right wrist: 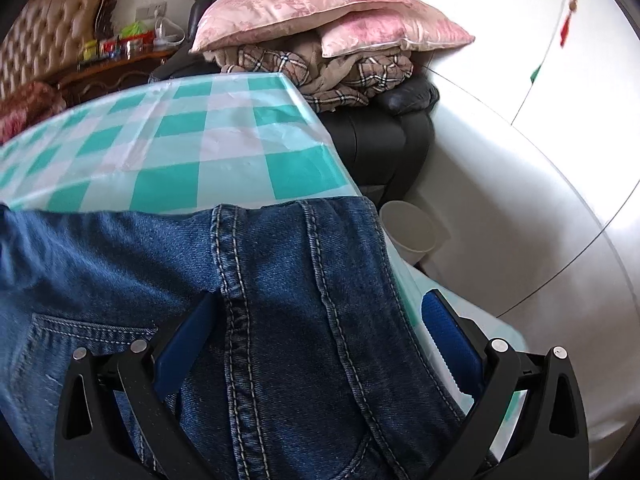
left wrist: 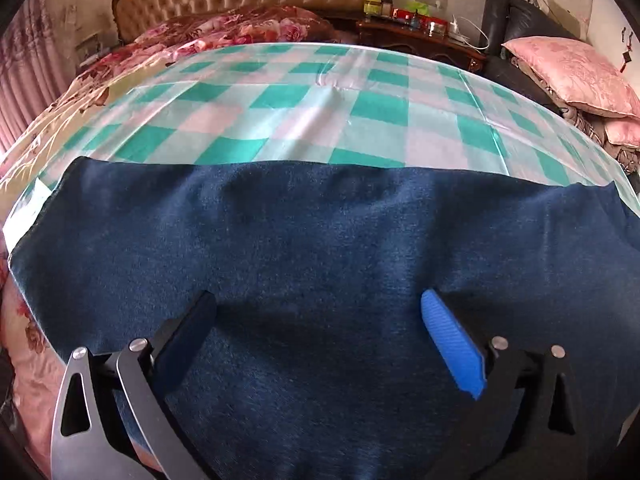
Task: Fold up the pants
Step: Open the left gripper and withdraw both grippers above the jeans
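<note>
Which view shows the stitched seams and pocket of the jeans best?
The right wrist view: the jeans fill its lower half with the white-stitched seams and a pocket corner sharp between the open tool fingers. The left wrist view shows only a plain dark blue stretch of denim, with no stitching visible.

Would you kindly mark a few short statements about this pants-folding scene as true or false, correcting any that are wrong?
1. The jeans lie on a green and white checked cloth. True.
2. The left gripper is clamped shut. False: its jaws stand wide open above the denim.
3. Pink pillows are stacked beside the table. True.
4. The right gripper holds a white cup. False: the cup stands on the floor.
</note>
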Available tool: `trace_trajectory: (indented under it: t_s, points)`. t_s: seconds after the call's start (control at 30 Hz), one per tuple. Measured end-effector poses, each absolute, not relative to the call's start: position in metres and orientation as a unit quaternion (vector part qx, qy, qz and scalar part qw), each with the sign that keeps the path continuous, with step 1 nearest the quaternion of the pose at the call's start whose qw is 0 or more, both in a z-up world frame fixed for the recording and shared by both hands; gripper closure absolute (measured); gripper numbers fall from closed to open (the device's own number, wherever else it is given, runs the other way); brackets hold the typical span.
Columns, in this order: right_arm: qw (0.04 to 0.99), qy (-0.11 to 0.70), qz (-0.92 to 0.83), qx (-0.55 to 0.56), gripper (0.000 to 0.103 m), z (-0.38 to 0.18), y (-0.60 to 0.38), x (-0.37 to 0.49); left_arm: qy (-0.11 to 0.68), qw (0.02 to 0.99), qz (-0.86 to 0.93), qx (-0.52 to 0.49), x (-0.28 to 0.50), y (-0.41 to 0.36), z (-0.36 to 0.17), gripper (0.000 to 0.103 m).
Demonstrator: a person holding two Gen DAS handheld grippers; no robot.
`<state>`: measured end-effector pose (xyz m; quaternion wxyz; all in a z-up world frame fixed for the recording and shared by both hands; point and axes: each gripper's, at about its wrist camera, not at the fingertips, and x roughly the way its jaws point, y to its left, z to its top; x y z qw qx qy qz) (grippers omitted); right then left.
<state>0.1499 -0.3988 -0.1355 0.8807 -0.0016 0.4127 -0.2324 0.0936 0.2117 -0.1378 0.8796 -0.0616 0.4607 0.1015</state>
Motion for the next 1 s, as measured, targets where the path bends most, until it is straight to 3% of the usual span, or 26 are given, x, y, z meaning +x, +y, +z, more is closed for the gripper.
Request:
trace_trajectory:
  t_s: [0.17, 0.3, 0.5, 1.0]
  points:
    - [0.911, 0.383, -0.15, 0.031, 0.008, -0.087, -0.33, 0.11, 0.478, 0.868, 0.119, -0.066, 0.096, 0.221, -0.134, 0.004]
    - [0.906, 0.421, -0.037, 0.031, 0.009, -0.095, -0.245, 0.086, 0.463, 0.877, 0.127, -0.034, 0.103, 0.215, -0.128, 0.069]
    - [0.88, 0.474, 0.029, 0.017, 0.014, -0.125, -0.17, 0.081, 0.451, 0.892, -0.004, -0.019, 0.075, 0.17, -0.125, 0.068]
    - [0.876, 0.476, 0.057, -0.057, 0.014, -0.118, -0.108, 0.081, 0.421, 0.9, -0.009, -0.112, 0.054, 0.25, -0.135, 0.065]
